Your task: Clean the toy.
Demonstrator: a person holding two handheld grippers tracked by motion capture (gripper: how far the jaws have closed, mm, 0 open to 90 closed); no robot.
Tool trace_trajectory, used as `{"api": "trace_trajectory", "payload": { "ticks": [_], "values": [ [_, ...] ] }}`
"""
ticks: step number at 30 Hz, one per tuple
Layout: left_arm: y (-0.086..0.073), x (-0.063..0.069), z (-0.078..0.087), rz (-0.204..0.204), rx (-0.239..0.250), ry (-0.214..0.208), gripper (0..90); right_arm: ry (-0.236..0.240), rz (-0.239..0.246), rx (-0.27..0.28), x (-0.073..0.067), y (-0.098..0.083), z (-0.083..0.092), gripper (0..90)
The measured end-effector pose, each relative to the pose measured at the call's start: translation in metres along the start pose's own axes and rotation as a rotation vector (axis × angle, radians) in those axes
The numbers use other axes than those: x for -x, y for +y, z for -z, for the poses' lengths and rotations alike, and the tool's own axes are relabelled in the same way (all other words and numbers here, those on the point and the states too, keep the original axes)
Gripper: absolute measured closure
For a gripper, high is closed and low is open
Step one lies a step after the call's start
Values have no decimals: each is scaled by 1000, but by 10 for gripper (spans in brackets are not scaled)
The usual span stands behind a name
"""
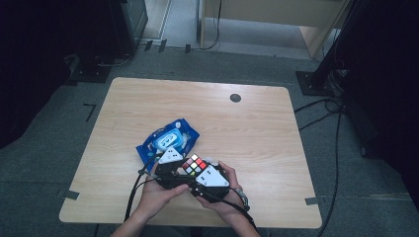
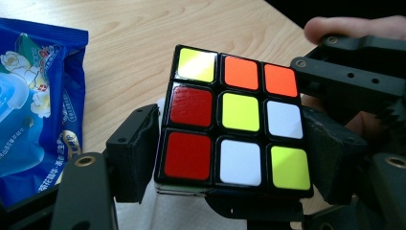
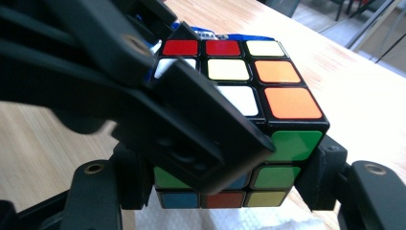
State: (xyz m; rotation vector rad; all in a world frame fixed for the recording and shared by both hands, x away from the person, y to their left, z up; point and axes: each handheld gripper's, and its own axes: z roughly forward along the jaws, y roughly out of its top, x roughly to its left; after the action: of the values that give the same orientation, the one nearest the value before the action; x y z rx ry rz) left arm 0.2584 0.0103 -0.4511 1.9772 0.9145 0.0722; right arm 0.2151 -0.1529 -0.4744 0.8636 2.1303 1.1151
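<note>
my right tool (image 1: pixel 203 174) grips the scrambled multicoloured plastic puzzle cube (image 1: pixel 194 164), my left tool (image 1: pixel 174 165) loosened beside it, solving unfinished.

Cube (image 2: pixel 237 122): hard black plastic frame, glossy; coloured stickers smooth and shiny, catching glare on the red and yellow.
Left gripper (image 1: pixel 170 167): jaws matt black plastic, faintly grainy, with brass-coloured metal inserts at the screw holes.
Right gripper (image 1: pixel 206 177): same matt black plastic; top plate pale grey, smooth, flat finish.
Table (image 1: pixel 257 133): light wood-grain top, smooth, low satin sheen.
Wipes pack (image 2: pixel 33 105): thin blue plastic film, glossy and crinkled, printed; lid panel of paler, smoother plastic.
Tissue (image 3: pixel 230 218): white soft paper, matt, slightly embossed and rumpled.
Floor (image 1: pixel 44 163): grey, matt, carpet-like texture.
</note>
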Motion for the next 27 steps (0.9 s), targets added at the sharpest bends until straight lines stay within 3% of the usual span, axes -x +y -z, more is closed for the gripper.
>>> {"api": "trace_trajectory", "payload": {
  "ticks": [3, 10, 13, 16, 20, 23, 27],
  "values": [
    [-1, -2, 0, -16, -21, -3, 336, 2, 7, 2, -1, -1, 0, 344],
    [-1, -10, 1, 14, -20, -56, 342, -2, 23, 5, -2, -1, -1, 342],
    [-1, -12, 4, 10, 4, -63, 343, 4, 20, 20, -1, -1, 0, 335],
    [0, -16, 11, 26, 43, -61, 343, 1, 29, -10, 0, -6, -3, 332],
    [1, -22, 16, 39, 62, -97, 342, 16, 12, 8, 3, -9, -2, 338],
    [0, -22, 16, 28, 54, -100, 342, 4, 43, 16, 1, -9, -1, 342],
    [0, -22, 13, 29, 19, -114, 341, -21, 119, 6, 0, -11, -1, 344]
  ]
}}
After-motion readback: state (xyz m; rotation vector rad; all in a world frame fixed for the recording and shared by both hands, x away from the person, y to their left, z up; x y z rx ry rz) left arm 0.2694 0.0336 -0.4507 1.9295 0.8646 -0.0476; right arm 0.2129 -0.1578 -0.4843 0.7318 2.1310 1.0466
